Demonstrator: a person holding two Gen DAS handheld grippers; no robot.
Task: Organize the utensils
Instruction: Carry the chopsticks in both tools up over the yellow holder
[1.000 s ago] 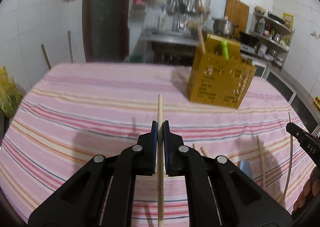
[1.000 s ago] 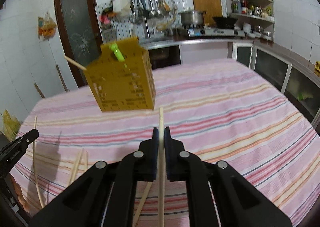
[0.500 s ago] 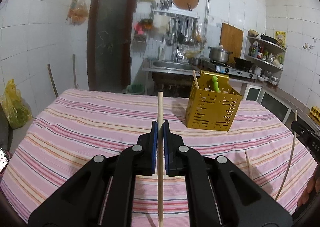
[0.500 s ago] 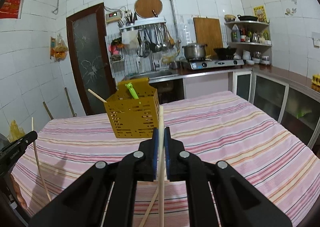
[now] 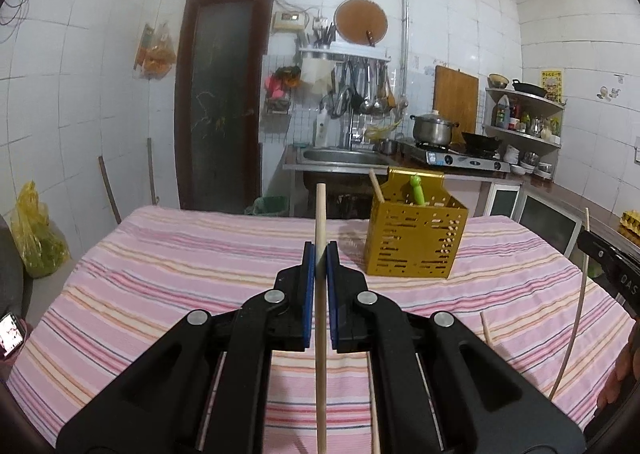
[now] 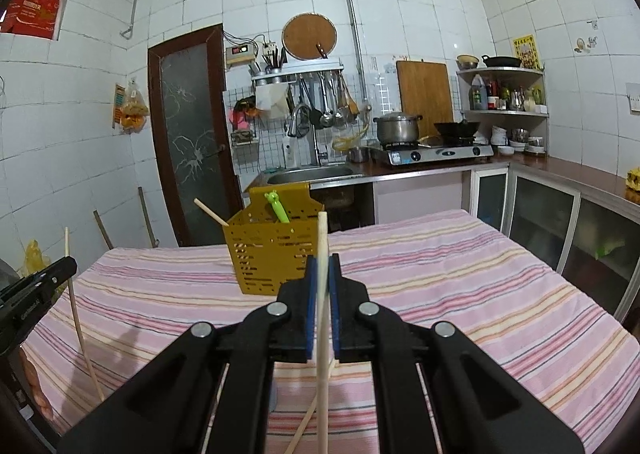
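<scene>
The tablecloth (image 5: 168,278) is pink, striped in white, orange and dark lines. The utensil caddy (image 5: 414,240) is mustard yellow (pierced with slot patterns), with a lime green handle (image 6: 277,207) poking out. Each chopstick (image 5: 321,294) is pale wood. The grippers are black with blue pads (image 6: 311,302).

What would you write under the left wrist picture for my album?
Left gripper shut on a chopstick, aimed past the yellow basket on the striped table.
</scene>
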